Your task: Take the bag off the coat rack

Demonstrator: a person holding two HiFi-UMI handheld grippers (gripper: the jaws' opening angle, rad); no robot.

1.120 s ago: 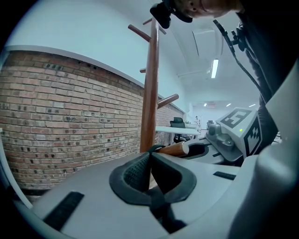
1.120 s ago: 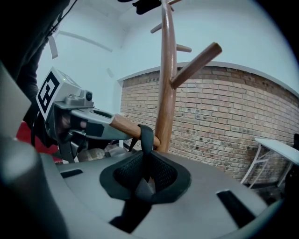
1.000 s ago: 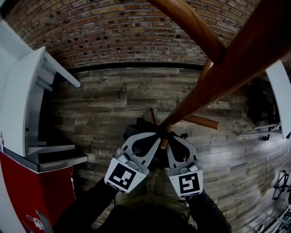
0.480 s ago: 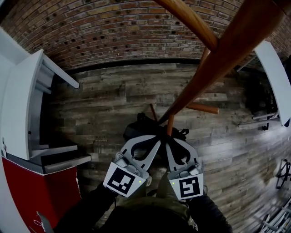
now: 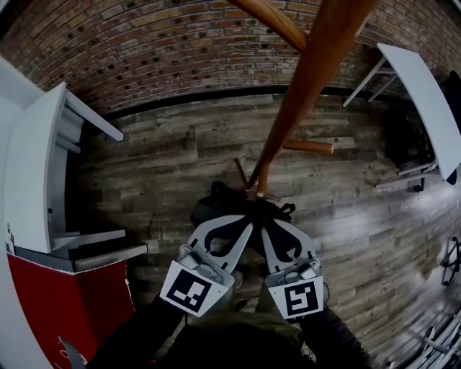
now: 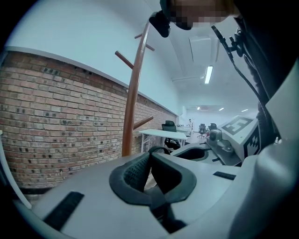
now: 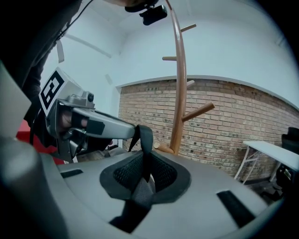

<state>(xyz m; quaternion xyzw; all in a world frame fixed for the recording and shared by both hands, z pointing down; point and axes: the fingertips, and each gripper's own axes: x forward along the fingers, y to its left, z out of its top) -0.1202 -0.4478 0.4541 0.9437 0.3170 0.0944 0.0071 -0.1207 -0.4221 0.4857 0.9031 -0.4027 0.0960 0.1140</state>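
Observation:
The wooden coat rack [image 5: 302, 94] rises from the plank floor, with its pole also in the left gripper view [image 6: 131, 107] and the right gripper view [image 7: 179, 93]. A black bag [image 5: 210, 209] hangs below both grippers, just short of the rack's foot. My left gripper [image 5: 251, 225] is shut on a black strap [image 6: 156, 150] of the bag. My right gripper [image 5: 263, 229] is shut on another loop of strap [image 7: 142, 135]. That loop stands up beside a low peg [image 7: 161, 148] and does not hang on it. The two sets of fingertips nearly touch.
A white shelf unit [image 5: 36, 166] and a red panel [image 5: 65, 303] stand at the left. At the right is a white table [image 5: 425, 94]. A brick wall [image 5: 144, 50] closes the far side. Upper pegs [image 5: 270, 18] jut out overhead.
Both grippers have drawn back from the rack with the straps. The low peg, between the fingertips a second ago, now lies beyond them.

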